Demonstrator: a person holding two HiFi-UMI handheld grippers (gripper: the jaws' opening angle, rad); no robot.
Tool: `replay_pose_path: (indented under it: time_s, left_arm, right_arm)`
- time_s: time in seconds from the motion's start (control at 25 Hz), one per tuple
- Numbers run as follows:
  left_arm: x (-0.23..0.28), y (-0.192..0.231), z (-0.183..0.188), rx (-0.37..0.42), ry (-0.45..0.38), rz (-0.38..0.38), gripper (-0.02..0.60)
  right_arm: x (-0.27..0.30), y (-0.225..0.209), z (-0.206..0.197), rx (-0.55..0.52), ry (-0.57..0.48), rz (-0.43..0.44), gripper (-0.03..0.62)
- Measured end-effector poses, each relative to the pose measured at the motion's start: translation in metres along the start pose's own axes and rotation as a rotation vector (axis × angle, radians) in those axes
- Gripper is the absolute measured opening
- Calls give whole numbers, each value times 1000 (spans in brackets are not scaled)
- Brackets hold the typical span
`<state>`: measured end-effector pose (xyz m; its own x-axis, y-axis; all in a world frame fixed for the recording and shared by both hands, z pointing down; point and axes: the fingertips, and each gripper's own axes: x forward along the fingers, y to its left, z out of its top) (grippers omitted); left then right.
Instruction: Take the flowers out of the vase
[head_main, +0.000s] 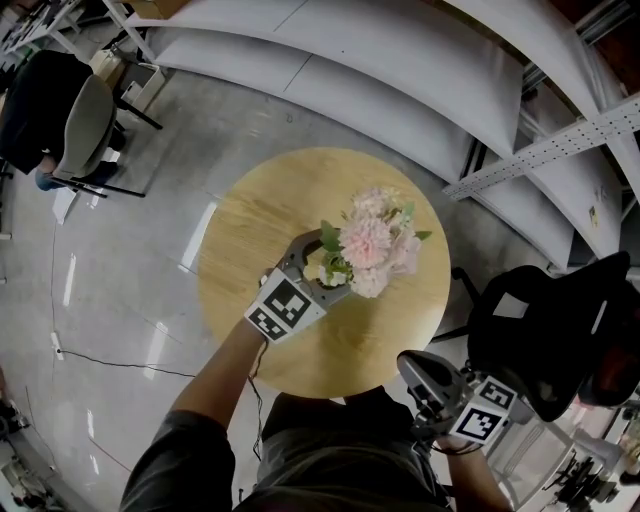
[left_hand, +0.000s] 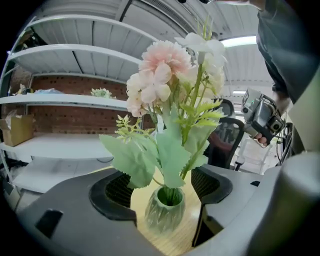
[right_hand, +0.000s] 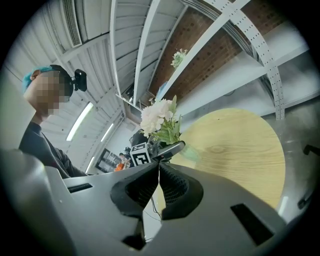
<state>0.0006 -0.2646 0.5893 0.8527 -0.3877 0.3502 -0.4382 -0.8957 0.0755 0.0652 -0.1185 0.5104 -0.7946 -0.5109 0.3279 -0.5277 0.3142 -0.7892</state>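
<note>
A bunch of pink and white flowers (head_main: 372, 245) with green leaves stands in a small ribbed green glass vase (head_main: 333, 272) on a round wooden table (head_main: 330, 345). My left gripper (head_main: 328, 265) is open, one jaw on each side of the vase. In the left gripper view the vase (left_hand: 165, 210) sits between the black pads (left_hand: 120, 190) with a gap on both sides, and the flowers (left_hand: 165, 75) rise above it. My right gripper (head_main: 415, 372) hangs off the table's near right edge; its jaws (right_hand: 160, 182) are shut with nothing in them.
A black office chair (head_main: 545, 330) stands just right of the table, near my right gripper. A grey chair (head_main: 85, 130) is at the far left. White shelving (head_main: 400, 80) curves behind the table. A thin cable (head_main: 120, 362) lies on the grey floor at the left.
</note>
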Motion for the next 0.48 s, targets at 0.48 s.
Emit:
replay_pose_path:
  time_s: [0.48]
  left_arm:
    - [-8,-5,18,-16,-75,30,150]
  right_arm:
    - [9,-3,0,13,16,9,15]
